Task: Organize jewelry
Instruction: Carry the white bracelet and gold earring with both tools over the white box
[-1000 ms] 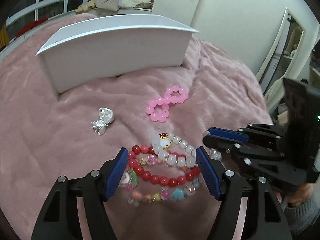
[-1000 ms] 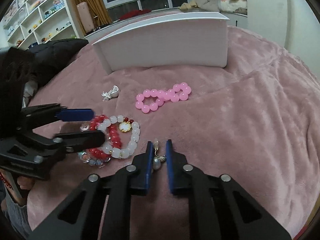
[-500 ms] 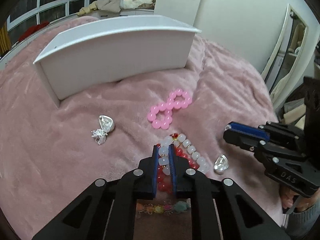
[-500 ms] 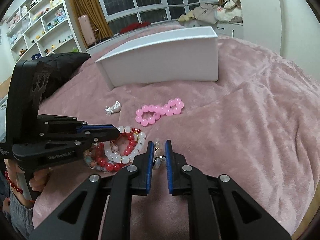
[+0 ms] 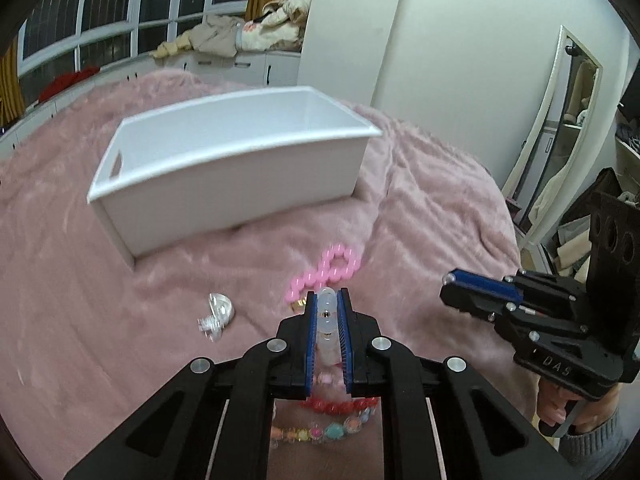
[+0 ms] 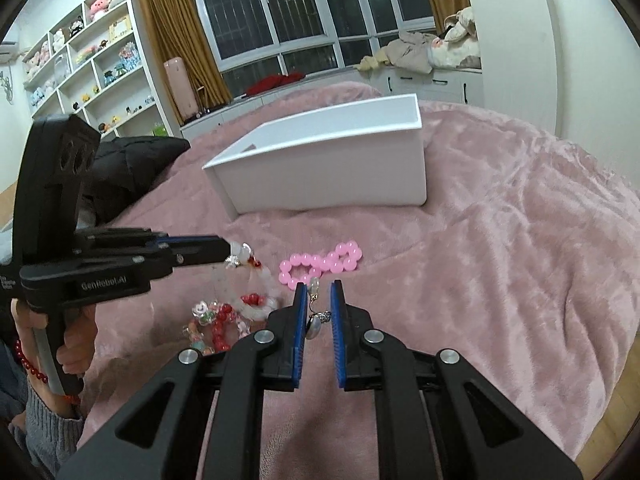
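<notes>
My left gripper [image 5: 327, 298] is shut on a white bead bracelet [image 5: 327, 320] and holds it lifted above the pink blanket; in the right wrist view the bracelet [image 6: 260, 280] dangles from it [image 6: 230, 249]. A red bracelet [image 5: 340, 403] and a multicoloured bracelet [image 5: 320, 434] lie below. My right gripper [image 6: 316, 290] is shut on a silver earring [image 6: 314, 322], held above the blanket. A pink bead bracelet [image 5: 326, 276] and a silver earring [image 5: 218, 314] lie on the blanket. The open white box [image 5: 240, 184] stands beyond them.
The pink blanket [image 6: 500, 260] covers the bed. A black jacket [image 6: 132, 160] lies at the bed's far left. Shelves with toys [image 6: 80, 72] stand behind it. A mirror [image 5: 560, 128] leans on the right wall.
My left gripper closed on the white bead bracelet and lifted it off the pile. My right gripper rose with the earring. Both now face the box from higher up.
</notes>
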`<state>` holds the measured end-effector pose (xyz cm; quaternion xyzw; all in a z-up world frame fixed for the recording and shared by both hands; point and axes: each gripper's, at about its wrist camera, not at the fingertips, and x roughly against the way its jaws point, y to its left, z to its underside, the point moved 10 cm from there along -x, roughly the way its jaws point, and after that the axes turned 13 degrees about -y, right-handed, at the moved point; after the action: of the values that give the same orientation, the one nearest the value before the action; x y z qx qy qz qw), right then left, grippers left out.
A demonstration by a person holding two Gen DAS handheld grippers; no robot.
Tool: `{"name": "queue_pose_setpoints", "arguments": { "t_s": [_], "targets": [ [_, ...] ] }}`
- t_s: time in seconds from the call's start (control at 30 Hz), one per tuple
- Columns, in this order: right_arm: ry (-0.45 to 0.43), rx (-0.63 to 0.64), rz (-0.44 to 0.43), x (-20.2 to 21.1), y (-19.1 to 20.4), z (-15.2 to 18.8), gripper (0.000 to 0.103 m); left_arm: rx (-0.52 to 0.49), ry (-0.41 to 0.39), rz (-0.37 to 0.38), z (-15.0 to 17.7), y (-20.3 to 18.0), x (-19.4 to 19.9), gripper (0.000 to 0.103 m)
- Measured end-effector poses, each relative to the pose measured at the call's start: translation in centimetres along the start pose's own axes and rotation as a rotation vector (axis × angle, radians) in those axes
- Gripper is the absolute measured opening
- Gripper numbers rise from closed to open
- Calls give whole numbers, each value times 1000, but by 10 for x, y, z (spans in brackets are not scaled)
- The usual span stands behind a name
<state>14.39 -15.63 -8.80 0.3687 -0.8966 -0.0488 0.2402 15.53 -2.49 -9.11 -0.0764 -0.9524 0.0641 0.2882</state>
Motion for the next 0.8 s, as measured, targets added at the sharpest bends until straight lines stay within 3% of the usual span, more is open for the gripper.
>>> {"name": "queue_pose_setpoints", "arguments": {
  "t_s": [0.27,0.5,0.8],
  "targets": [
    [-24,-9,-28,-1,-1,-28,12,-13,-51,-35,-39,9,11,15],
    [-25,-21,-88,-19,5,-68,12,-3,-98,-82,-73,40,18,15],
    [-25,-10,-95,-57,5,-114,12,8,-159,-120,-120,81,13,15]
  ]
}}
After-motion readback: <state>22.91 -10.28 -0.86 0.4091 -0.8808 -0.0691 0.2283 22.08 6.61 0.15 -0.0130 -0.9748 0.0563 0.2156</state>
